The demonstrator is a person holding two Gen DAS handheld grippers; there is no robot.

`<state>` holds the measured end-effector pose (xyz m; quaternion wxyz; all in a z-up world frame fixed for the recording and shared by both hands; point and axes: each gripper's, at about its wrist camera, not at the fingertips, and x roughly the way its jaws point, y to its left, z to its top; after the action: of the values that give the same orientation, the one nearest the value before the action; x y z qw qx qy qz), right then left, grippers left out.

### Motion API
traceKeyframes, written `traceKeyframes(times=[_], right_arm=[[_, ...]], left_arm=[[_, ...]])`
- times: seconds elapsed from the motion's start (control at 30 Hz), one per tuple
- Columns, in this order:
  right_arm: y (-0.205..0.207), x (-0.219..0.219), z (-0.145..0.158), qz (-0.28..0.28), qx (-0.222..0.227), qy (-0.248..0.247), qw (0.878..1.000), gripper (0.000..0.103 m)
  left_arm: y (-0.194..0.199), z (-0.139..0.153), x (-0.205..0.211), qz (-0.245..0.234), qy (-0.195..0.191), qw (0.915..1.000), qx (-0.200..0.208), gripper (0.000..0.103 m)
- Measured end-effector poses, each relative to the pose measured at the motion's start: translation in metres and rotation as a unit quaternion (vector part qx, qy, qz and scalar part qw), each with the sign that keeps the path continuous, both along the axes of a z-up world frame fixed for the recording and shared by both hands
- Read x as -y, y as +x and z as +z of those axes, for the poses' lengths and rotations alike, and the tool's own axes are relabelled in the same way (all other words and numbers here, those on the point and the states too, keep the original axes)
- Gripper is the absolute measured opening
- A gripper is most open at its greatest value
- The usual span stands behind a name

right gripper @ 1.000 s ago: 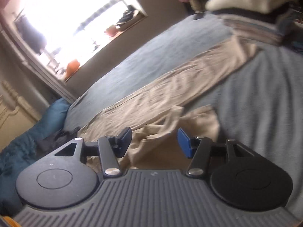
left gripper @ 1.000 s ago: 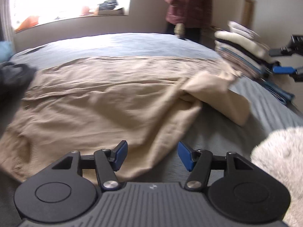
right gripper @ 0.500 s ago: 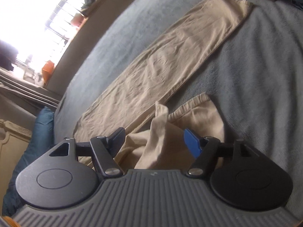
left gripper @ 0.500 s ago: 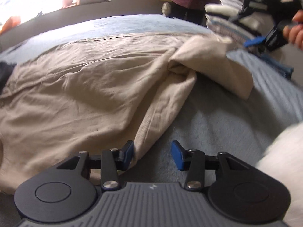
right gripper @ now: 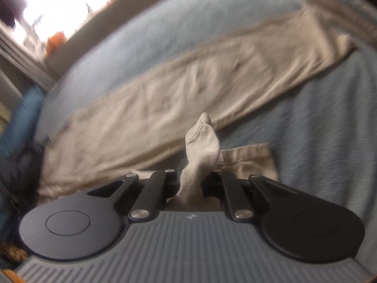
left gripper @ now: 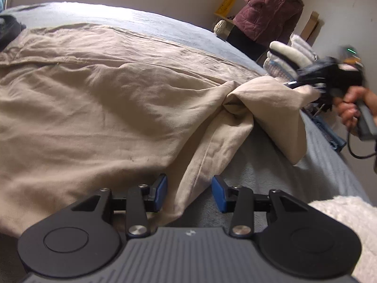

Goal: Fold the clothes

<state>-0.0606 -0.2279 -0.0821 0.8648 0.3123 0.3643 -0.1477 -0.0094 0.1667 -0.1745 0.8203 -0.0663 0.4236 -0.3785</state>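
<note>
The trousers (left gripper: 99,108) lay spread across the bed (left gripper: 318,165), beige on the blue-grey cover, with one leg stretched flat toward the far side of the bed and the other leg's end lifted off it. The left gripper (left gripper: 189,193) sat low at the near edge of the bed, its jaws wide apart, with a folded seam of the trousers running between the blue pads (left gripper: 160,192) but not pinched. The right gripper (right gripper: 192,184) was closed tight on the hem of the raised leg, a bunch of cloth standing up out of the narrow gap. In the left view a hand (left gripper: 353,108) held that gripper above the far right part of the bed, the cloth draping down from it. Beyond the bed's far corner stood a person (left gripper: 268,7) in a plum jacket, near a stack (left gripper: 287,56) of folded clothes. A fluffy white cloth (left gripper: 348,219) lay at the bed's near right.
</note>
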Motion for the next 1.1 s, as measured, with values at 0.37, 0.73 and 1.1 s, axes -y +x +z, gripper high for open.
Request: traceKeyframes(times=[0.37,0.73,1.1], right_arm=[[-0.202,0.033,-0.02,-0.222,0.045,-0.006,0.974,0.01],[-0.27,0.044,-0.027,-0.325,-0.002,-0.071,0.943,0.051],[-0.121,-0.104,0.027,0.225,0.088,-0.238,0.941,0.051]], left_arm=[[-0.007,0.003,-0.006,-0.013,0.011,0.9999,-0.001,0.042],[-0.023,0.017,-0.047,0.049,-0.007,0.9983,-0.029,0.043],[-0.031,0.014,-0.132,0.2,-0.094,0.9648,-0.143,0.047]])
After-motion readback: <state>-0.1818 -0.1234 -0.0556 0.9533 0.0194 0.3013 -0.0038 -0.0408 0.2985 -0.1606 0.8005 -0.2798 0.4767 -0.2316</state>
